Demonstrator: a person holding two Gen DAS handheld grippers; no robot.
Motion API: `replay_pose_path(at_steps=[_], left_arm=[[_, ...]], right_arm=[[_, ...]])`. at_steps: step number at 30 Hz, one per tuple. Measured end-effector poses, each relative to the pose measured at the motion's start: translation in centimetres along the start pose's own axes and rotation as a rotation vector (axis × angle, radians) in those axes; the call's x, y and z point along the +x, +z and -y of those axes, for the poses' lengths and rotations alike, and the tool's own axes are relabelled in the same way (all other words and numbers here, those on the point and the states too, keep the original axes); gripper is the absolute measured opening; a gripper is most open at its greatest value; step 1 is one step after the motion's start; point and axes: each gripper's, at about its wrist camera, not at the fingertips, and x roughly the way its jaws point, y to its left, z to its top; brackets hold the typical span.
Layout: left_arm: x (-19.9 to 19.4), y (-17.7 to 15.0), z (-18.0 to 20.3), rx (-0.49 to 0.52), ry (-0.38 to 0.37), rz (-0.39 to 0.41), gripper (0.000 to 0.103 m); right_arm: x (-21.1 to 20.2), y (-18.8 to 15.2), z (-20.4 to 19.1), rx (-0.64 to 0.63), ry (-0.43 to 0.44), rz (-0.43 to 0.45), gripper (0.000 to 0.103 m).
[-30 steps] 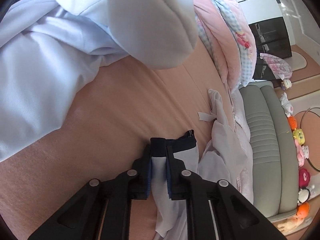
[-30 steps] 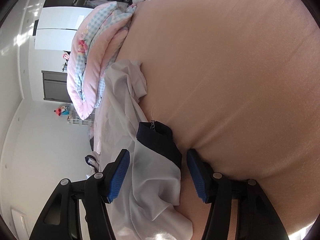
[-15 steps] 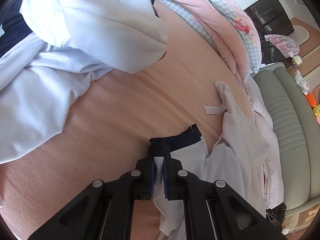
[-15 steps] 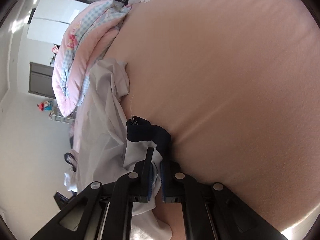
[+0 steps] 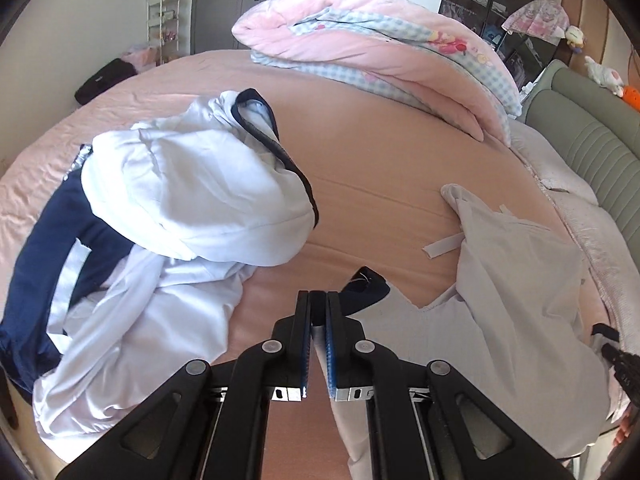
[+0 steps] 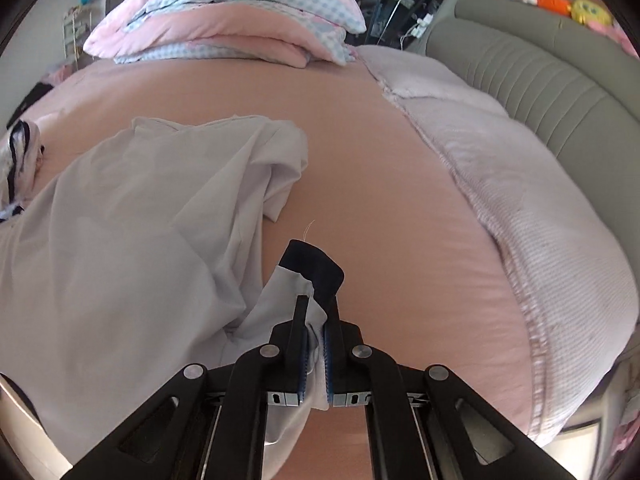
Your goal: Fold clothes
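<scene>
White garment pinched by both closed grippers, pink bed, folded quilt

Two grippers are showing: the left gripper and the right gripper. Two piles of clothes are lying on one pink bed: a white and navy pile and a pale white garment. One folded pink quilt is sitting at the far side of the bed.

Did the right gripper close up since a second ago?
Yes. The right gripper was wide open around the white garment's navy cuff; now it is shut on it, above the pink bed.
</scene>
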Motion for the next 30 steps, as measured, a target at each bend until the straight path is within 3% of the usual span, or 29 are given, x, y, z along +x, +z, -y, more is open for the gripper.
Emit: replay_pose_path(at_steps=[5, 8, 12, 19, 25, 27, 28, 29, 30], left_arm=[[-1.7, 0.2, -1.8, 0.004, 0.111, 0.05, 0.004], [-2.4, 0.2, -3.3, -0.052, 0.025, 0.05, 0.005], [-2.2, -0.3, -3.2, -0.045, 0.014, 0.032, 0.005], [-1.5, -1.7, -1.6, -0.042, -0.085, -0.039, 0.005], [-1.0, -2.6, -1.7, -0.1, -0.206, -0.134, 0.006], [-0.7, -2.9, -2.3, -0.143, -0.231, -0.152, 0.013], [-0.5, -3.0, -2.7, -0.167, -0.246, -0.163, 0.018], [-0.3, -3.1, -3.0, -0.192, -0.264, -0.176, 0.033], [-0.1, -3.2, -3.4, -0.218, -0.282, -0.189, 0.056]], right_arm=[[-0.3, 0.4, 1.7, -0.006, -0.07, 0.0, 0.003], [-0.7, 0.2, 3.0, 0.053, -0.022, -0.008, 0.003], [-1.2, 0.5, 2.7, 0.004, -0.114, 0.018, 0.003], [-1.9, 1.3, 3.0, -0.042, -0.245, 0.05, 0.003], [-1.1, 0.8, 3.9, 0.017, -0.163, 0.0, 0.005], [-0.9, 0.2, 4.3, 0.052, -0.122, -0.019, 0.011], [-0.8, 0.0, 4.7, 0.083, -0.103, -0.032, 0.02], [-0.7, -0.3, 5.1, 0.114, -0.084, -0.045, 0.033], [-0.7, -0.5, 5.7, 0.151, -0.057, -0.049, 0.04]])
